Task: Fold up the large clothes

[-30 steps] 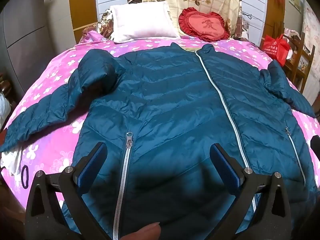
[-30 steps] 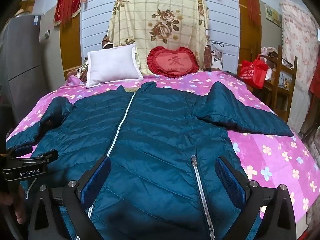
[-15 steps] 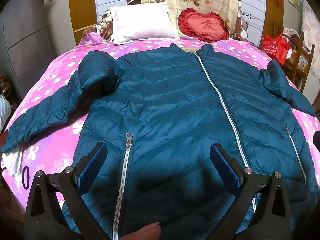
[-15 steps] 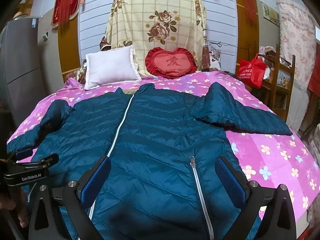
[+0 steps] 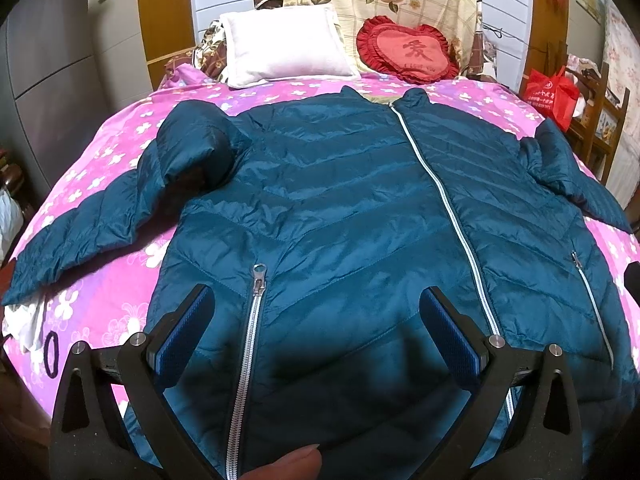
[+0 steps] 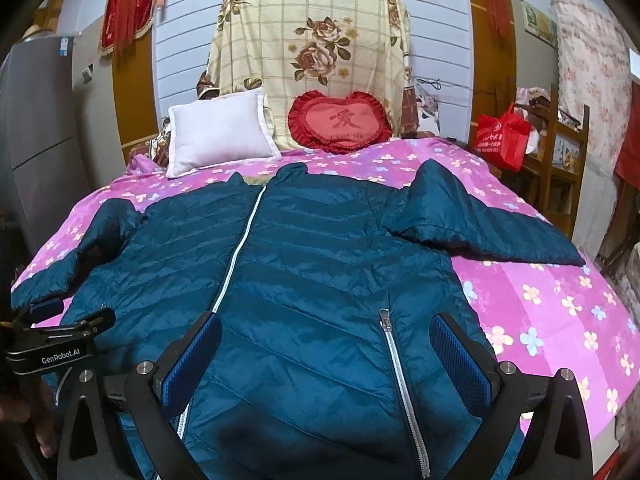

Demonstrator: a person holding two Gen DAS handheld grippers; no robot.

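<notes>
A dark teal quilted puffer jacket (image 5: 340,208) lies front up and zipped on a pink flowered bed (image 5: 116,288), collar toward the pillows, both sleeves spread out sideways. It also shows in the right wrist view (image 6: 320,264). My left gripper (image 5: 316,336) is open and empty above the jacket's lower left, near the left pocket zipper (image 5: 256,312). My right gripper (image 6: 326,354) is open and empty above the lower right, near the right pocket zipper (image 6: 390,344). The left gripper's body (image 6: 60,344) shows at the left edge of the right wrist view.
A white pillow (image 5: 284,46) and a red heart cushion (image 5: 408,54) lean at the head of the bed. A red bag (image 6: 502,136) and wooden shelves stand to the right. A grey cabinet (image 6: 44,120) stands to the left. White cloth (image 5: 24,320) lies at the bed's left edge.
Both grippers have drawn slightly back and tilted up, so the view has risen a little. The jacket has not moved and both grippers stay open.
</notes>
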